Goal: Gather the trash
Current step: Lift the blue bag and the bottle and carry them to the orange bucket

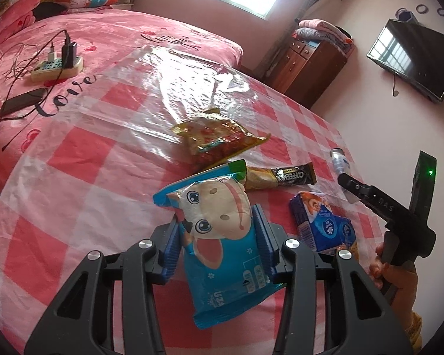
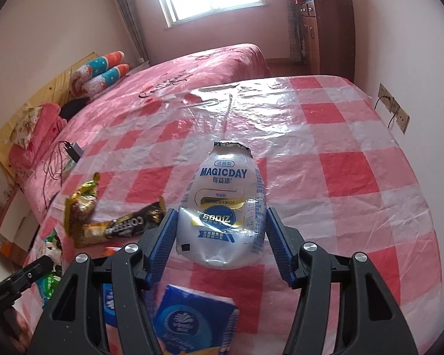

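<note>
From the left wrist view, the left gripper (image 1: 217, 227) is seen with its blue ribbed fingers (image 1: 171, 251) clamped on either side of a blue snack bag (image 1: 222, 236) printed with a cartoon cow face; the bag lies on the table (image 1: 74, 177), which is covered in pink-and-white checked plastic; just beyond lie a black-and-gold sachet (image 1: 281, 176) lettered "COFFEE…" and a crumpled gold-and-red wrapper (image 1: 219, 139); a blue tissue pack (image 1: 322, 222) lies to the right; the right gripper (image 1: 344, 181) is seen at the far right, touching a small bottle (image 1: 339, 161).

From the right wrist view, the right gripper (image 2: 220, 227) is seen with its fingers (image 2: 278, 236) spread apart, only its left finger at the side of a crushed clear bottle (image 2: 225, 204) labelled "MAGICDAY", lying on the table (image 2: 355, 177); the coffee sachet (image 2: 127, 224), gold wrapper (image 2: 81, 204) and tissue pack (image 2: 189, 322) lie to the left and below.
</note>
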{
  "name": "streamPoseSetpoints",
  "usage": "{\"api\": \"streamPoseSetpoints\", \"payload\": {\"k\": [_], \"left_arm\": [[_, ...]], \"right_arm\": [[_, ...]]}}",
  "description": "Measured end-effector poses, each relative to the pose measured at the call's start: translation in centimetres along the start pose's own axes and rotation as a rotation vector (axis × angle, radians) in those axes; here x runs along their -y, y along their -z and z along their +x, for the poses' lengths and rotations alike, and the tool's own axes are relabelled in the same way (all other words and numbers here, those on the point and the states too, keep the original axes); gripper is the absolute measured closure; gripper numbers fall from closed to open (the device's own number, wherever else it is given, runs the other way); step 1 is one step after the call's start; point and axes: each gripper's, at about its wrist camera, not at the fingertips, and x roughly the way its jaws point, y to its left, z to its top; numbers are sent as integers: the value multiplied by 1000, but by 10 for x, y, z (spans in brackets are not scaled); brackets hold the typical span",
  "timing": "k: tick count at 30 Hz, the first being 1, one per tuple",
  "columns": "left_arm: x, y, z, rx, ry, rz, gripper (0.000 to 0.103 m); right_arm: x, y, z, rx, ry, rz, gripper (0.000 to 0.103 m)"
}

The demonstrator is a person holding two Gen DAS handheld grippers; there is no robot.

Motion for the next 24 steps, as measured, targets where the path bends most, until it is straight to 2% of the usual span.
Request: {"api": "streamPoseSetpoints", "payload": {"k": [12, 24], "left_arm": [[-32, 2, -21, 30, -43, -13, 57], [-61, 3, -46, 67, -60, -25, 57]], "right_arm": [[-33, 1, -20, 16, -28, -35, 42], [-83, 7, -30, -4, -119, -88, 42]]}}
